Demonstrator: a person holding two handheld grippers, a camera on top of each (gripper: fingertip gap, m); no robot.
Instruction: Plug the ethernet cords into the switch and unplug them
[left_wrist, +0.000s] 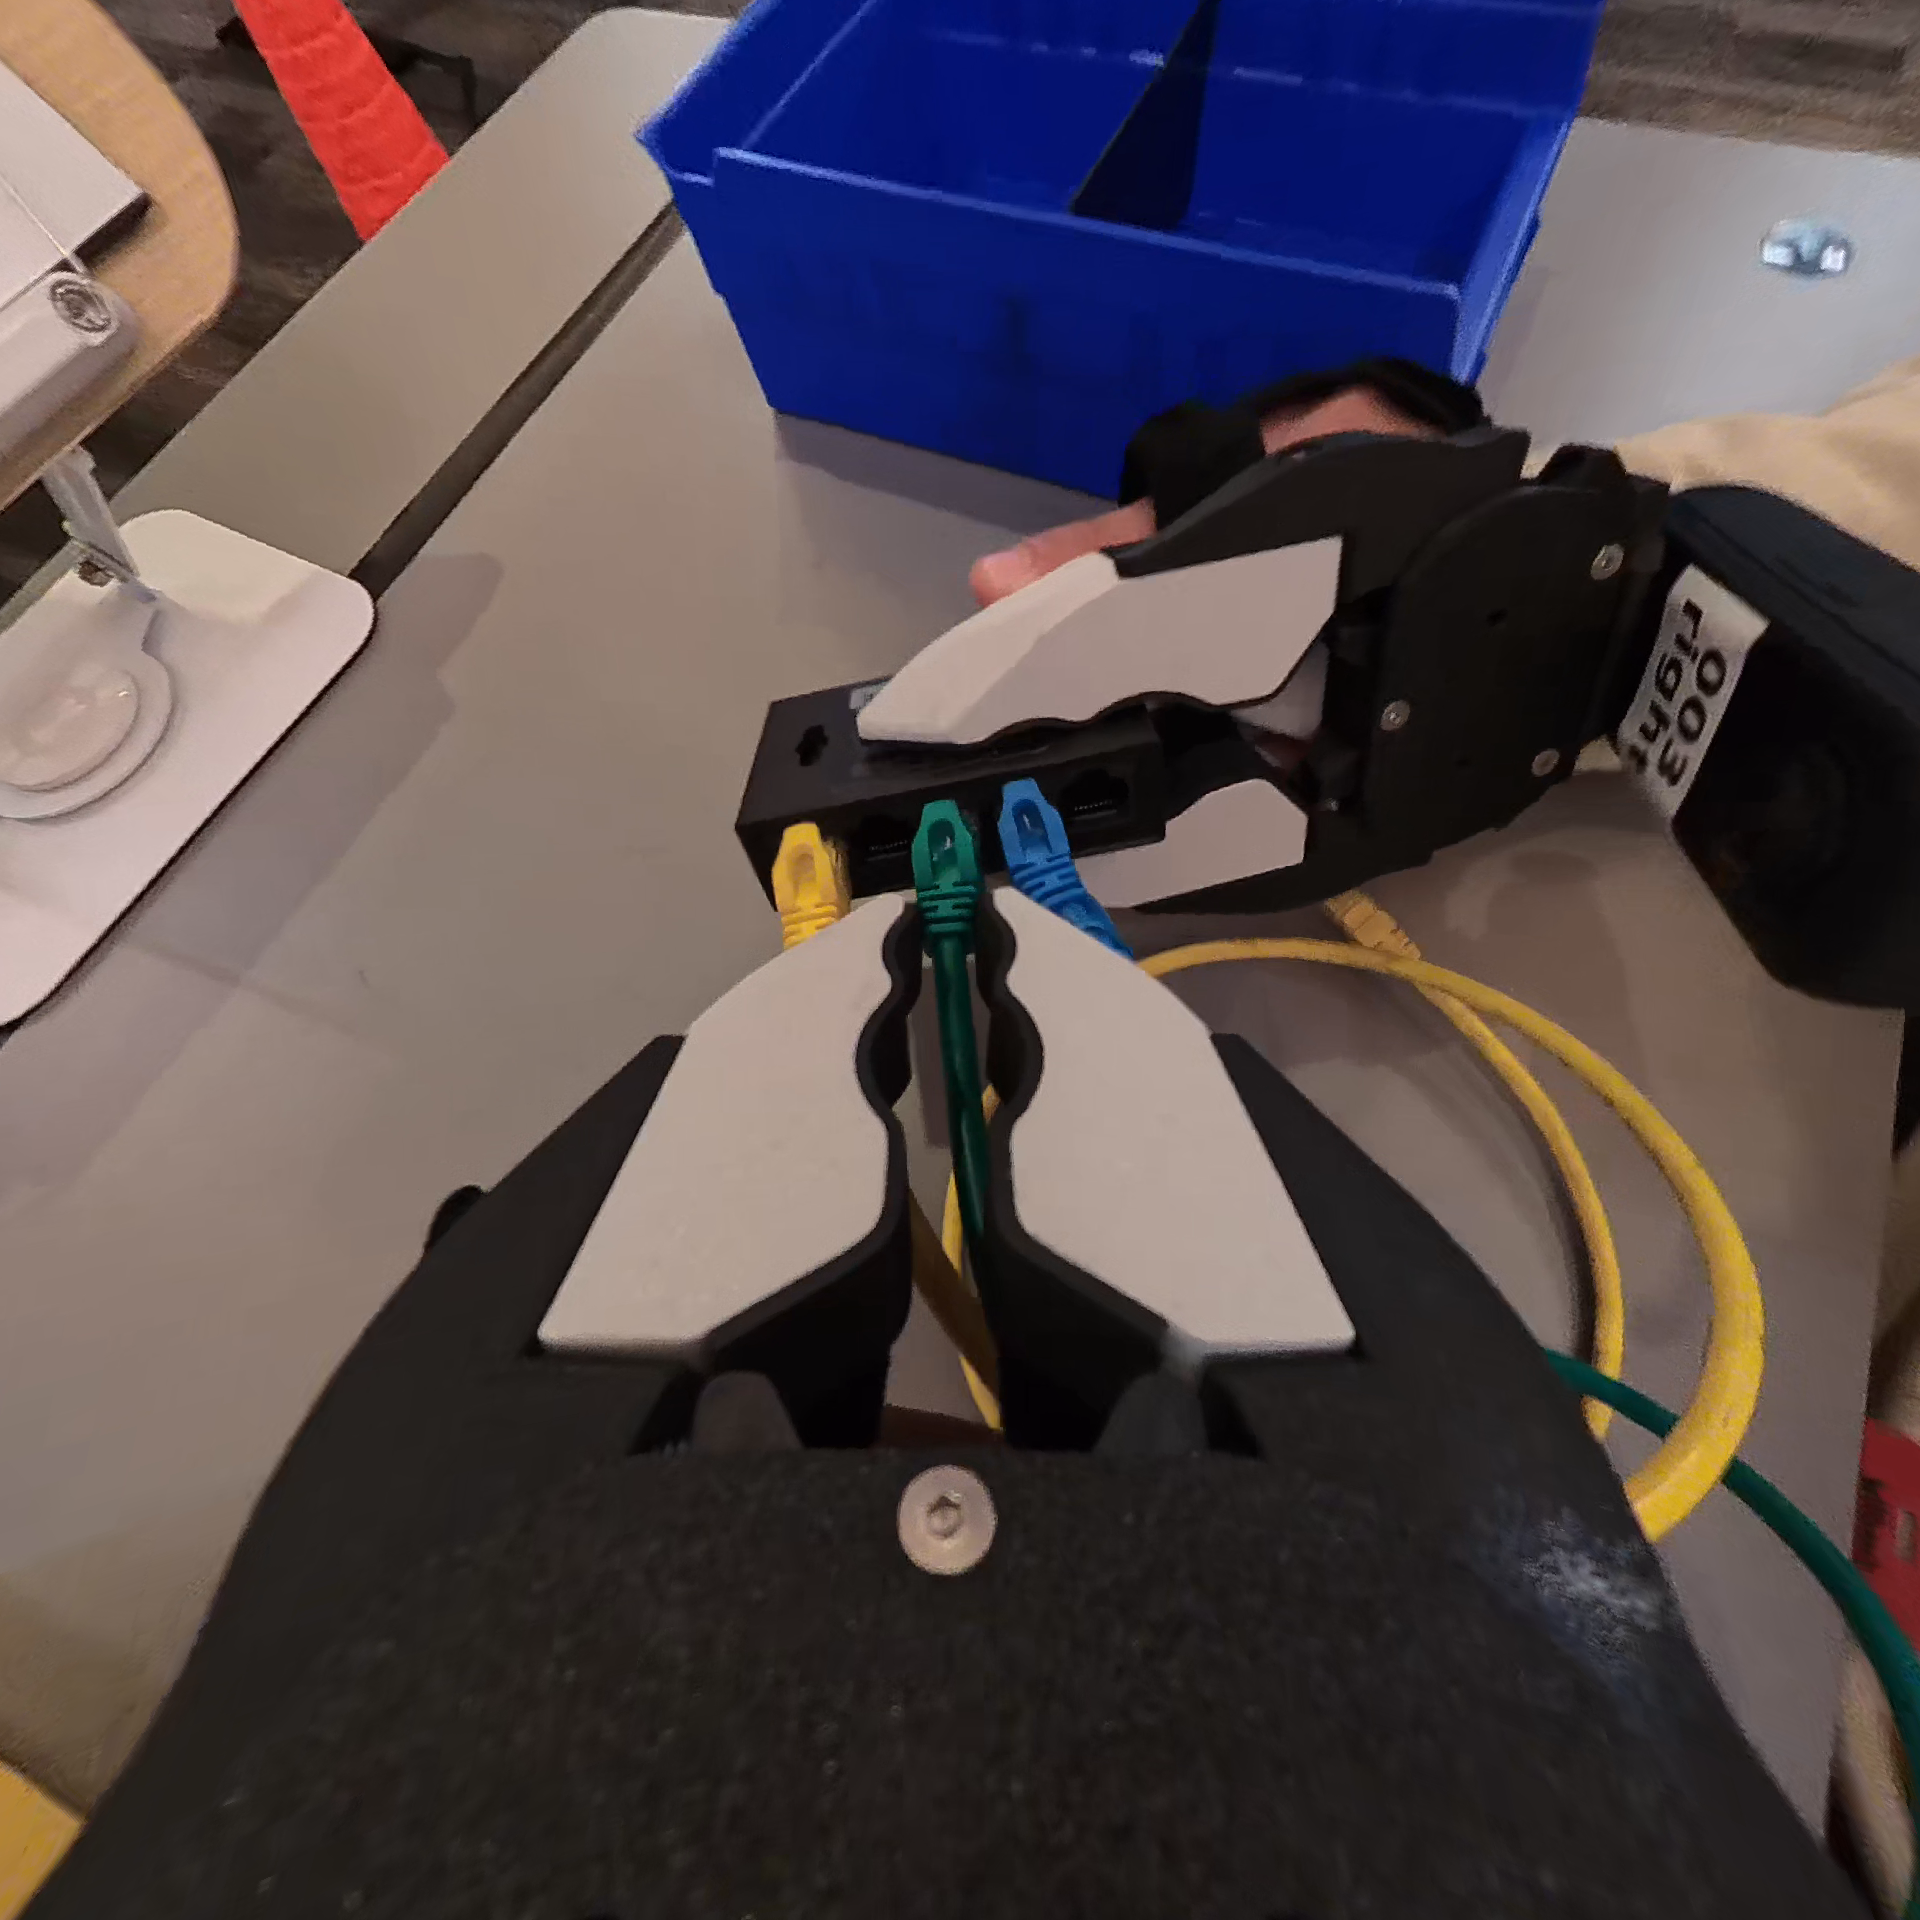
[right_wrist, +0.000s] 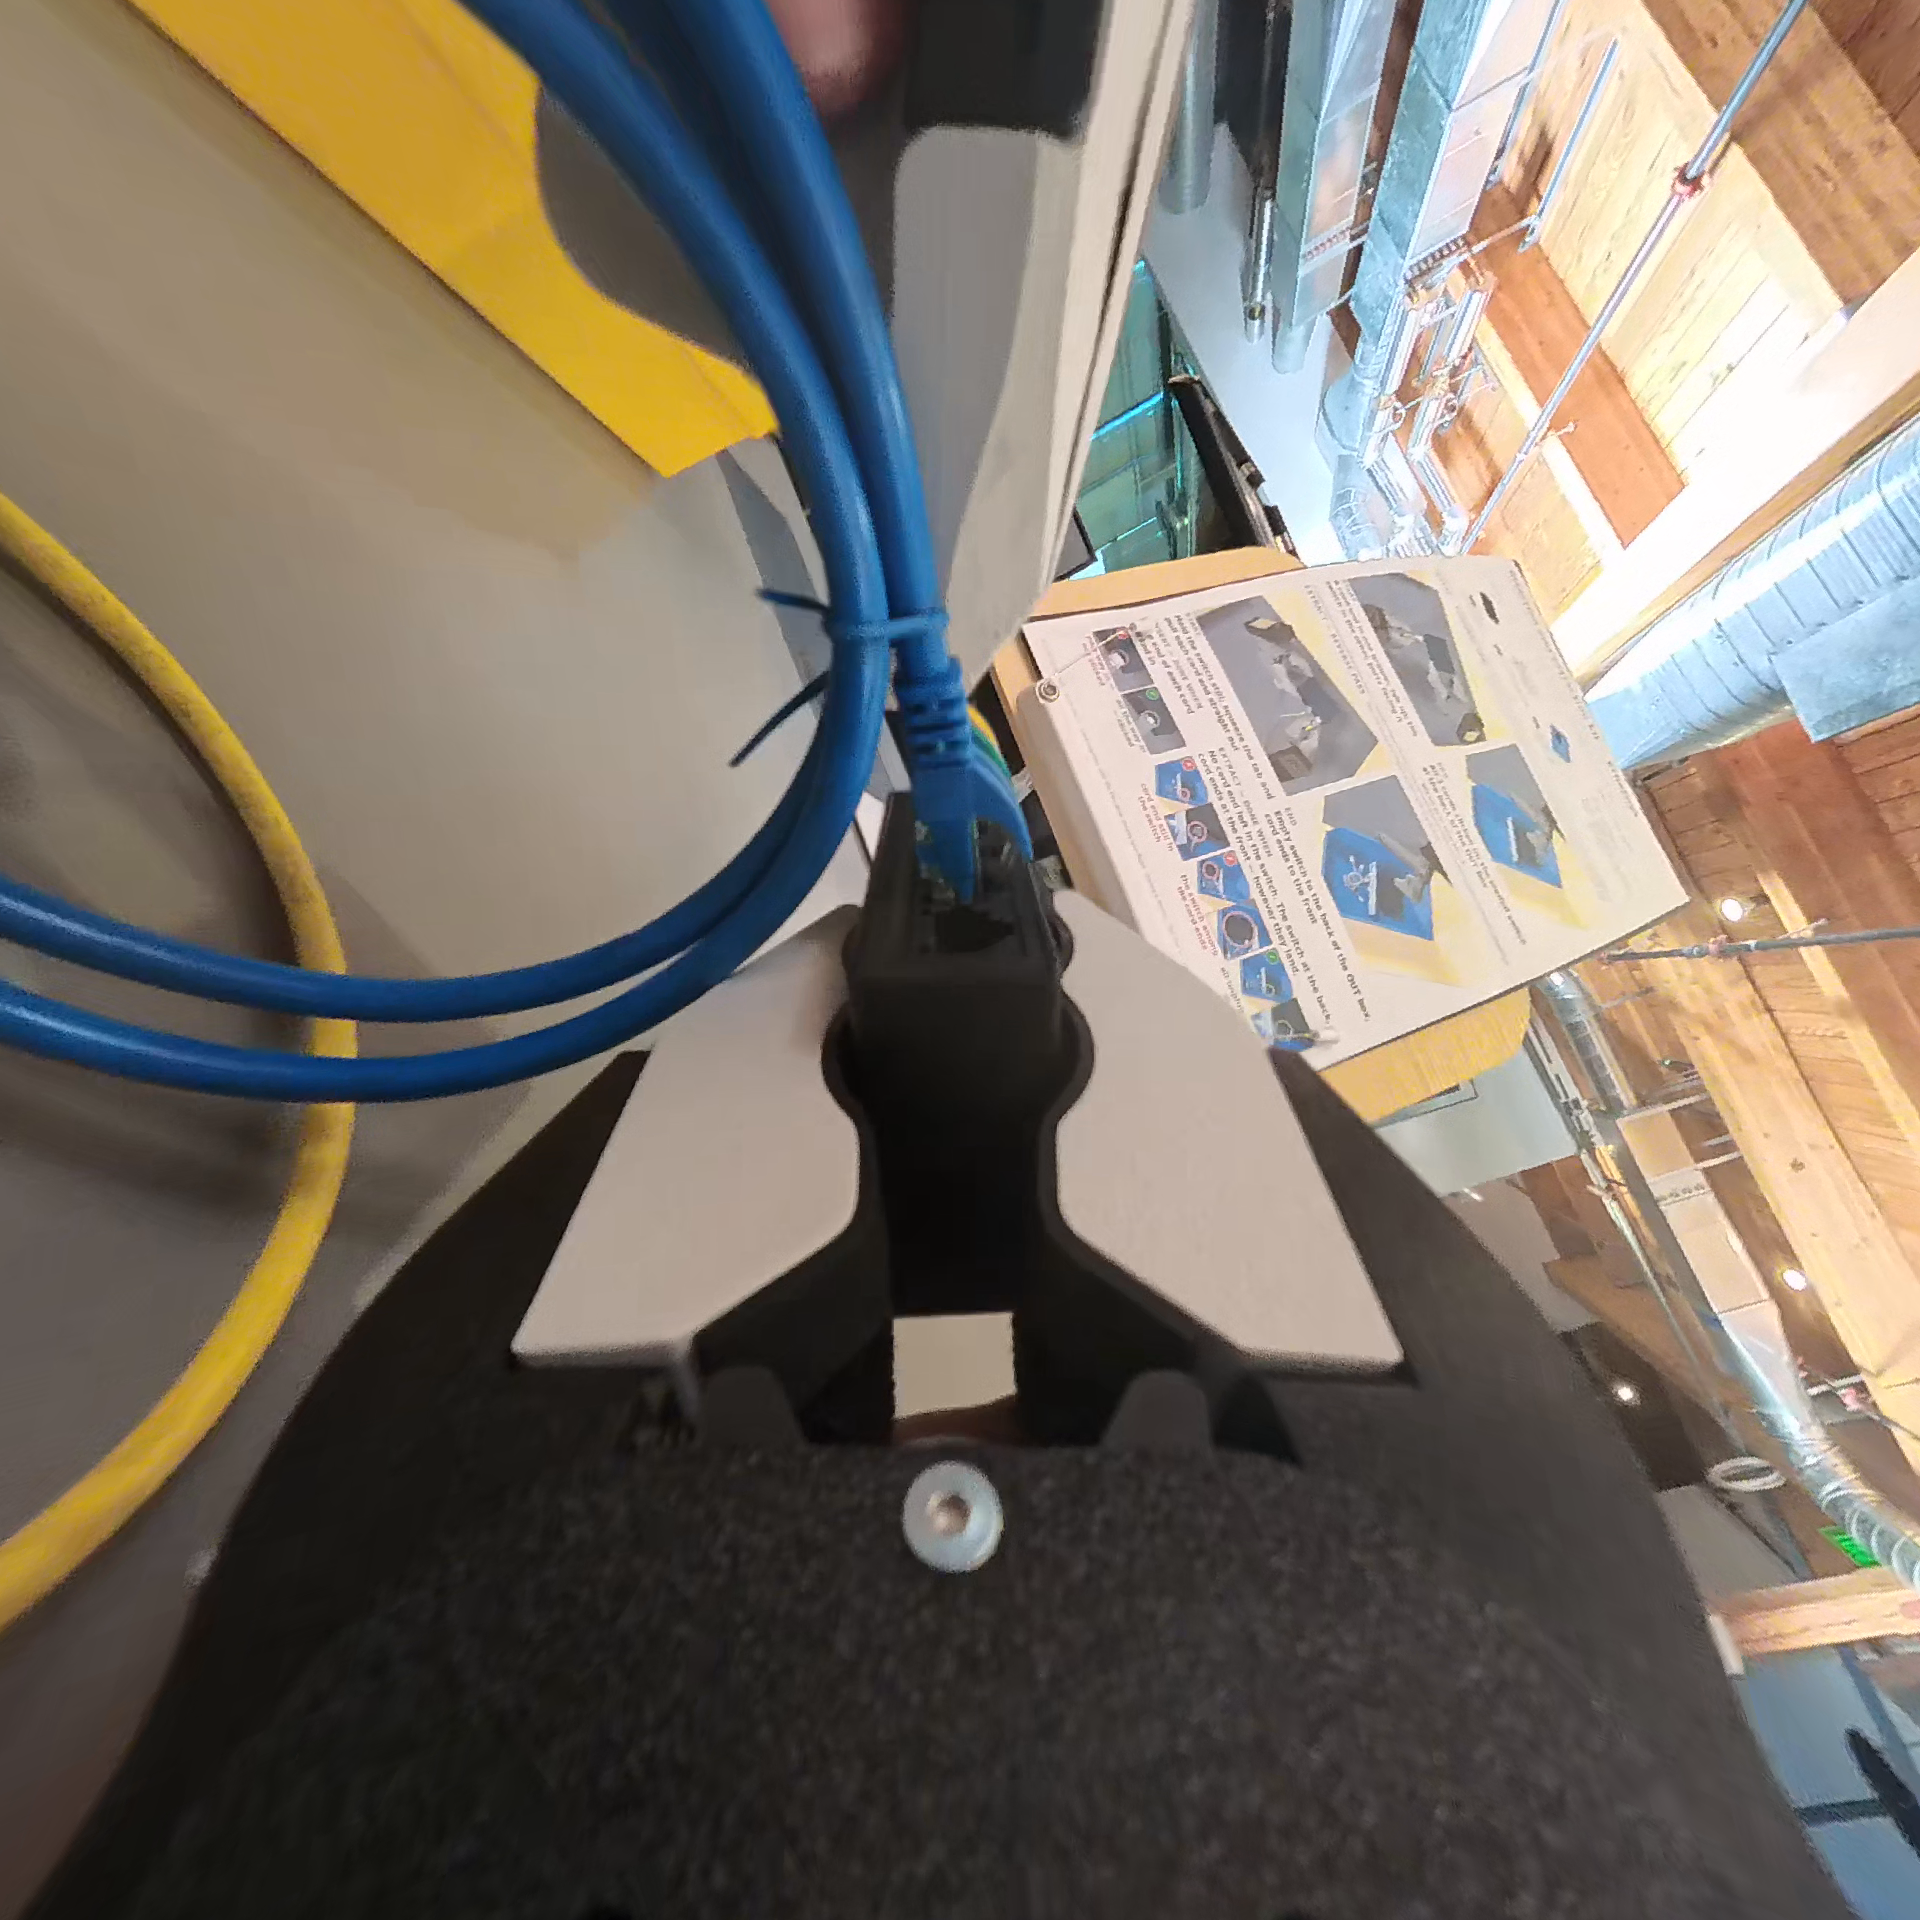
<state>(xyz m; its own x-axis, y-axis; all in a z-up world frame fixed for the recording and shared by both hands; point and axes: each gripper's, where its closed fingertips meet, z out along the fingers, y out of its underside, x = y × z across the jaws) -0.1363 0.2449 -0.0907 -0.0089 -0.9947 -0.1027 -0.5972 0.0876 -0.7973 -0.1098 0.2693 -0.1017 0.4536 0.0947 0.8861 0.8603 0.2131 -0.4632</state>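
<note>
A: Switch (left_wrist: 951, 790), black, sits on the grey table (left_wrist: 520, 831) just in front of the blue bin (left_wrist: 1091, 270). Right gripper (left_wrist: 1081, 800) comes in from the side, one finger over the top, one under the end. Clamped on the switch body, likely to brace it.

B: Right wrist view agrees: switch end (right_wrist: 961, 997) wedged between the two fingers, port face turned toward the cords. Three plugs seated?

A: Yellow plug (left_wrist: 805, 873), green plug (left_wrist: 943, 857), blue plug (left_wrist: 1039, 852), all in ports. Two ports show open, one between yellow and green, one at the far right.

B: Left gripper (left_wrist: 948, 914)?

A: Straddles the green cord (left_wrist: 961, 1091), tips either side of the plug's boot. Fingers close together around it; whether they actually pinch it, cannot tell.

B: Judged step: working the green plug, either pressing it home or about to pull it. The straight-on line suits both.

A: Slack yellow cord (left_wrist: 1662, 1195) loops at the right, so nothing tugs the switch sideways.
</note>
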